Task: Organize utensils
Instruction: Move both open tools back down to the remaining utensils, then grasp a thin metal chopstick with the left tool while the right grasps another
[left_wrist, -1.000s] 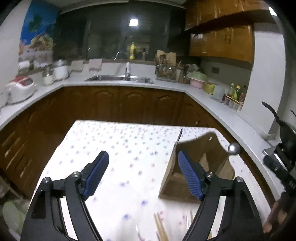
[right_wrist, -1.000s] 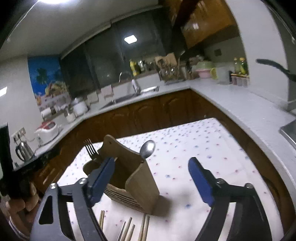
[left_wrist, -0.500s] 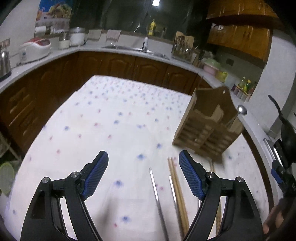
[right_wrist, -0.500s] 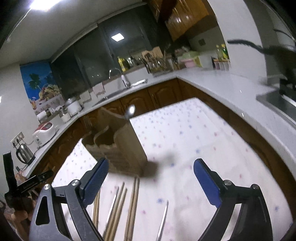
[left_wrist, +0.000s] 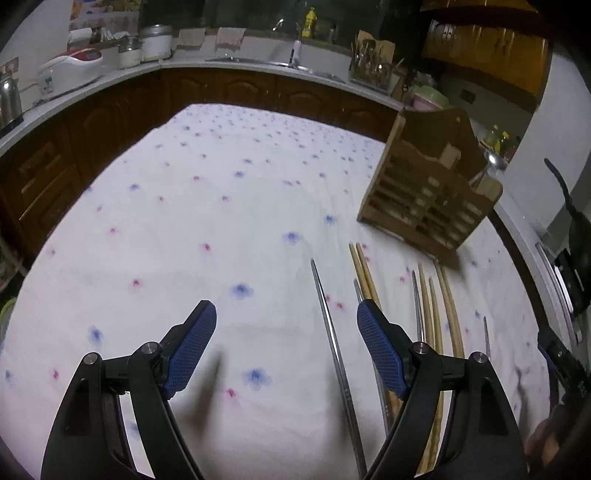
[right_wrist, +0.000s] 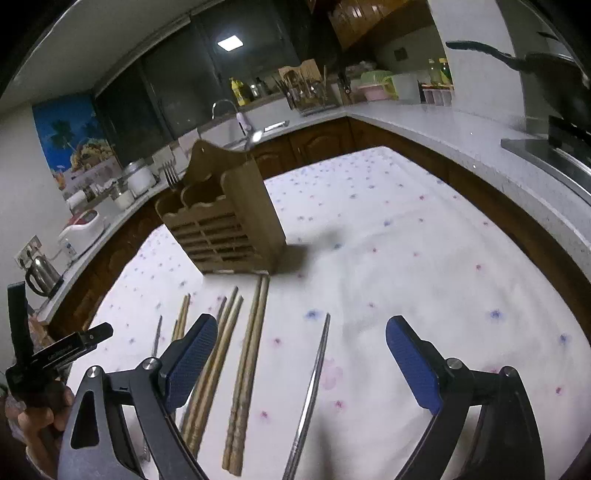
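Note:
A wooden utensil holder (left_wrist: 428, 192) (right_wrist: 225, 221) stands on the flowered tablecloth (left_wrist: 184, 221), with a spoon (right_wrist: 255, 136) and a fork (right_wrist: 170, 173) upright in it. In front of it lie several chopsticks side by side: wooden pairs (right_wrist: 251, 350) (left_wrist: 364, 273) and a lone metal chopstick (left_wrist: 332, 350) (right_wrist: 314, 380). My left gripper (left_wrist: 286, 314) hovers open over the cloth, the metal chopstick just inside its right finger. My right gripper (right_wrist: 301, 328) is wide open low above the row, with the metal chopstick and a wooden pair lying under the gap between its fingers. Neither holds anything.
Dark wooden cabinets with a pale counter (right_wrist: 461, 125) wrap around the table on the far and right sides. A kettle (right_wrist: 40, 273) and rice cooker (right_wrist: 85, 225) sit on the left counter. A black pan (right_wrist: 546, 70) is at the right. A hand (right_wrist: 44, 417) holds the other gripper.
Both grippers have come down and tilted toward the table, so the chopstick row now lies under them. The right gripper's jaws stand a little wider than before.

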